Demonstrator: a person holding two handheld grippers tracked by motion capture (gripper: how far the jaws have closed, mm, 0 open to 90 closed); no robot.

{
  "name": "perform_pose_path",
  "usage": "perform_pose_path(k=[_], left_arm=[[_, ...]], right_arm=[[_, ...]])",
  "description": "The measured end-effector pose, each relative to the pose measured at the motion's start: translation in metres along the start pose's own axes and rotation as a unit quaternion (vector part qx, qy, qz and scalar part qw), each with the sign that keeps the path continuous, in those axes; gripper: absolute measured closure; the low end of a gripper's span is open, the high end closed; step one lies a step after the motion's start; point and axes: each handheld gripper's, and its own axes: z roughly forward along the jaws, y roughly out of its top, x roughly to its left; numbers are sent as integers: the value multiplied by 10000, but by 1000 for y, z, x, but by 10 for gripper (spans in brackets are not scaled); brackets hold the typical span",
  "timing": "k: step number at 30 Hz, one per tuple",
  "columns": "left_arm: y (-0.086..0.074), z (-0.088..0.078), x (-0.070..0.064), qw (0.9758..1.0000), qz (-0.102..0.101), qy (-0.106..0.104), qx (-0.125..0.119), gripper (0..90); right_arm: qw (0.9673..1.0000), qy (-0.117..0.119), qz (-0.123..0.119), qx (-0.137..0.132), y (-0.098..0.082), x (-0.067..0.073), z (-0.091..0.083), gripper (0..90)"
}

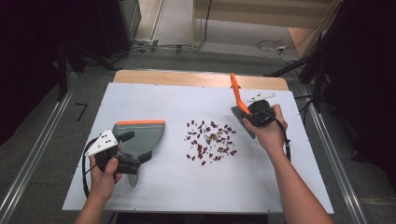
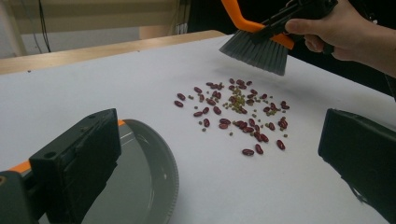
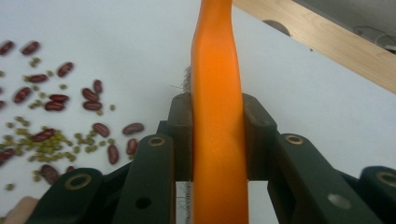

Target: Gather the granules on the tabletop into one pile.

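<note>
Red kidney beans and small green beans (image 1: 210, 140) lie scattered mid-table (image 2: 238, 109), and they also appear at the left in the right gripper view (image 3: 51, 121). My right gripper (image 1: 252, 113) is shut on the orange handle (image 3: 217, 93) of a brush (image 1: 236, 93). Its grey bristles (image 2: 257, 51) hang just above the table beyond the beans' right edge. A grey dustpan (image 1: 140, 135) with an orange lip lies flat left of the beans. My left gripper (image 1: 136, 146) stands open, one jaw over the dustpan (image 2: 149, 177), the other beside it.
The white tabletop (image 1: 187, 186) has a wooden strip (image 1: 201, 78) along its far edge. Metal rails run along both sides. Cables lie on the floor beyond the table. A small white piece (image 1: 261, 97) lies behind the right hand.
</note>
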Motion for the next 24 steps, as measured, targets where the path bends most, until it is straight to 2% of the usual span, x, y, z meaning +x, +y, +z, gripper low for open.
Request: perform_pose_path(k=[4,10,21,24], left_arm=[[0,0,0,10000,0,-5,5,0],[0,0,0,10000,-23,-24,-33,0],[1,1,-1,10000,-11,-39,-37,0],[2,1,-2,10000,35,-42,-20,0]], right_arm=[[9997,-97,-122,181,0,3,11,684],[9983,-218,-418,350,0,19,23,684],[9965,-91,-738,386,2,47,23,691],[9965,-28,-742,373,2,53,22,691]])
